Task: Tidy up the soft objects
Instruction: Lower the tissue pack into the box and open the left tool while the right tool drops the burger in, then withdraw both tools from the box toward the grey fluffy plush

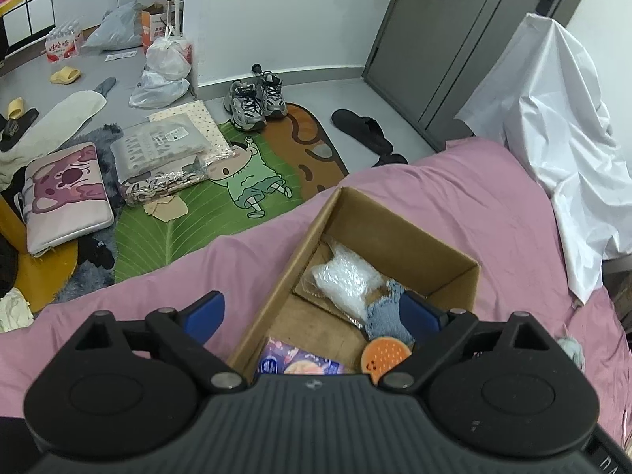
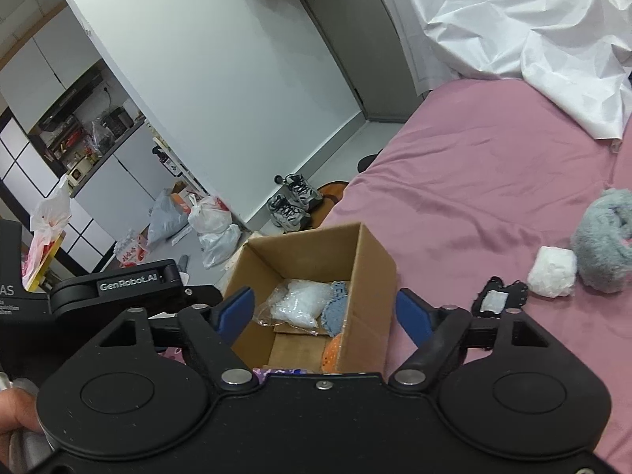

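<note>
Jaws apart on both grippers, nothing between the blue pads. Left gripper [image 1: 312, 312] over the near end of the cardboard box [image 1: 446, 272]; right gripper [image 2: 324, 310] over the same box from the other side, pads straddling its near wall.

Box on the pink bedsheet [image 1: 454, 197], open-topped. Already inside: clear bubble-wrap bundle [image 1: 347, 278], blue knitted cloth [image 1: 385, 316], orange dotted pad [image 1: 385, 357], printed purple packet [image 1: 296, 363] at the near end.

Still out on the sheet, seen from the right wrist: white wad [image 2: 552, 270], grey fluffy piece [image 2: 604, 241], small black item with a pale centre [image 2: 497, 299], possibly a patch or pouch; too small to tell.

Step in hand, by judgement: release done, next pick pending. Best done with the right gripper, nearest the leftovers. Lift clear of the box rim first to avoid dragging the box. Black item closest; approach flat, pinch across its narrow width. For the fluffy piece, wide opening and a deep bite, since pile slips. Left gripper useful for steadying the box wall during the drop.
</note>
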`<state>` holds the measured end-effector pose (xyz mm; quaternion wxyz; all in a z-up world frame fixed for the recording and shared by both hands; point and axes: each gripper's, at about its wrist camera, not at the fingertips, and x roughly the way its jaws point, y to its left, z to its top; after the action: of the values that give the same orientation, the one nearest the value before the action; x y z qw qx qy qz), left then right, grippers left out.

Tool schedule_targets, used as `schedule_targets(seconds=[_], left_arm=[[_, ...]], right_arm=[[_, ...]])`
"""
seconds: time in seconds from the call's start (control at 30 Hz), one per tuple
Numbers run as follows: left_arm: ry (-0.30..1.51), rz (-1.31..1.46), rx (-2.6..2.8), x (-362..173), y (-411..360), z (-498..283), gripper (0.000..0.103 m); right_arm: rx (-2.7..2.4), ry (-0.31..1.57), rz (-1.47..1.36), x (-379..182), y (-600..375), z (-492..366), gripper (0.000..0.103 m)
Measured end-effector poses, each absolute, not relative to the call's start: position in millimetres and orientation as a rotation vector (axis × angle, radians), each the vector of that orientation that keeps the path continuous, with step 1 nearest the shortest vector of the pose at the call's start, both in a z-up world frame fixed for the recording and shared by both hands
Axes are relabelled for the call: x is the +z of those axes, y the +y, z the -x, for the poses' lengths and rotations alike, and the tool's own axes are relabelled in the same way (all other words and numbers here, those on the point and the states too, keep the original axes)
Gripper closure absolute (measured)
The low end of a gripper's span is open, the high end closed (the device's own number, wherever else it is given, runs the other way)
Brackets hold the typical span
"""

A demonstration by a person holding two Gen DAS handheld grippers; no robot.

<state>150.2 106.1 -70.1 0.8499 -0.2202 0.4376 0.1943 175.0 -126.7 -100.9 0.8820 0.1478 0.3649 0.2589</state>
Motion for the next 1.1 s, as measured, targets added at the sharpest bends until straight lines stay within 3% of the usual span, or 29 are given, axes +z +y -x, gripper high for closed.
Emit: schedule_targets(seconds=[0.07, 0.73, 1.1], left_arm=[[0.944, 0.446, 0.408, -68.5, 101.9, -149.2, 0.002], [0.944, 0.326, 0.369, -42.3, 54.9, -134.3, 0.002], [0.915, 0.287, 0.335, -29.0, 24.0, -132.3, 0.0]], right_arm=[[0.532, 0.755, -0.298, -98.6, -129.5, -174.0, 0.018], [0.52, 0.739, -0.289, -83.3, -164.9, -166.0, 0.001], [0.499, 0.741, -0.335, -81.9, -197.7, -166.4, 0.0]])
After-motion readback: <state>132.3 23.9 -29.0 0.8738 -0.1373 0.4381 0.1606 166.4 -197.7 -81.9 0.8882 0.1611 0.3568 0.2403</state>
